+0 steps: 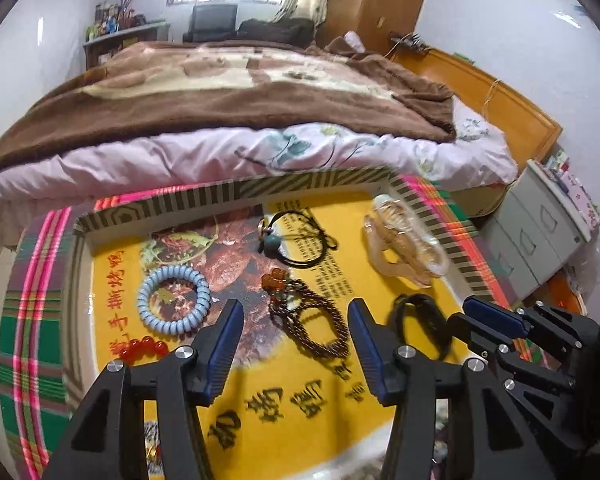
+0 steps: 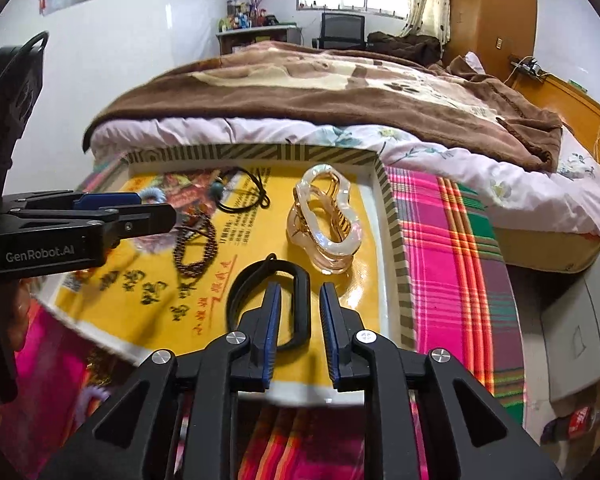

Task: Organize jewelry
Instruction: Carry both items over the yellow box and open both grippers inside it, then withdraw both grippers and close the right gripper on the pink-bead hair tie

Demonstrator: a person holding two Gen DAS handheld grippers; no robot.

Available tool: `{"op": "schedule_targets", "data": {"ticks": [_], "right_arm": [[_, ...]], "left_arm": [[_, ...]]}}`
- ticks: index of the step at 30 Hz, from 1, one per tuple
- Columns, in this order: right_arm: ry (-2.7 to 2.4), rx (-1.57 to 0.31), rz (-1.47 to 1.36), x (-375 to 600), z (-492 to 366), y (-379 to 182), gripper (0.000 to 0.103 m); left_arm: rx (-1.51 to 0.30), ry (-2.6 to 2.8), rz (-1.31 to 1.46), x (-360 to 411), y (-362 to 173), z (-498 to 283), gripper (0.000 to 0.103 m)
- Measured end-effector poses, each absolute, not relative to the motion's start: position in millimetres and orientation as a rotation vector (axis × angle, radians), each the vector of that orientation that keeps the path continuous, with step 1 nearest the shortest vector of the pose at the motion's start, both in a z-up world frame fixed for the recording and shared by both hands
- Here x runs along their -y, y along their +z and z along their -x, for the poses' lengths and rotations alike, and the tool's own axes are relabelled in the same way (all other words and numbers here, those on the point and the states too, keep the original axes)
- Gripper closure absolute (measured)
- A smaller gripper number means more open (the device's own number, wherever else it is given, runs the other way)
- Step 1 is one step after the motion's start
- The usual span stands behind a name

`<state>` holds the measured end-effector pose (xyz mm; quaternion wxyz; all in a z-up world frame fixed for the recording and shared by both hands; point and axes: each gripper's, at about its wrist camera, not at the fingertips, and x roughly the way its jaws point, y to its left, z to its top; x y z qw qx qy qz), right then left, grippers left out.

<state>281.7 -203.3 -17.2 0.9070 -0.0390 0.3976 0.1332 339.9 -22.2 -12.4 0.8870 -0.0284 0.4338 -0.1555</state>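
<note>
Left wrist view: left tool (image 1: 296,344) spread wide, nothing between the fingers, hovering over the brown beaded necklace (image 1: 314,320) in the yellow-lined tray (image 1: 236,192). Right tool (image 1: 488,320) in at the right edge, near the black band (image 1: 416,320). Probably between pieces, choosing the next one. Best done by coming straight down with one finger on each side of a single strand, closing slowly, lifting clear before moving so no neighbour drags along.

Counted on the tray: one blue coil bracelet (image 1: 173,299), one string of red beads (image 1: 144,349) at the near left, one black cord with a teal bead (image 1: 296,240), one brown beaded necklace with orange beads at its top, one clear-and-gold hair claw (image 1: 406,246), one black band.

Right wrist view: right tool (image 2: 300,312) parted a little, pinching nothing; left finger lying over the black band (image 2: 288,300), touching or just above, cannot tell. Hair claw (image 2: 326,220) just beyond, near the tray's right wall (image 2: 396,248). Left tool (image 2: 140,210) seen side-on at the left. Tray resting on a plaid cloth (image 2: 452,240) beside the bed (image 2: 340,92).
</note>
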Motion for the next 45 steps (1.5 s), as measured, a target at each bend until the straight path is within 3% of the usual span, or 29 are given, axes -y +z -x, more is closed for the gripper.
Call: {"op": "schedule_targets", "data": {"ticks": [11,14,22,26,30,36,37,39,45], "right_arm": [[0.354,-0.815,-0.047,228.4,-231.8,-7.5,0.075],[0.402,-0.854,-0.057,226.6,-217.8,-19.4,0.068],[0.488,-0.939,-0.1,208.9,-212.8,-44.9,0.066],[0.488,-0.96,-0.101,197.3,-217.7,-52.5,0.058],[0.467,-0.96,-0.095,191.8,-222.4,-55.5,0.058],[0.422,-0.955,-0.047,182.0,-227.7,-55.3,0.06],[0.409,-0.951,-0.032,180.5,-227.2,-55.5,0.063],[0.386,-0.944,-0.004,180.0,-226.5,-55.8,0.079],[0.397,-0.945,-0.015,189.7,-223.8,-55.6,0.081]], "left_arm": [[-0.808,-0.298,0.089,-2.5,22.7,-254.0,0.041],[-0.801,-0.281,0.104,-12.0,21.5,-225.9,0.041],[-0.825,-0.229,0.175,-40.0,7.9,-176.6,0.041],[-0.831,-0.201,0.203,-52.3,3.9,-161.4,0.041],[-0.842,-0.192,0.217,-59.3,-2.0,-154.7,0.041],[-0.859,-0.204,0.227,-59.4,-8.6,-153.0,0.041],[-0.862,-0.207,0.226,-59.5,-10.3,-153.0,0.041],[-0.867,-0.21,0.225,-57.7,-12.2,-153.3,0.041],[-0.891,-0.218,0.218,-49.4,-18.6,-155.7,0.041]]}}
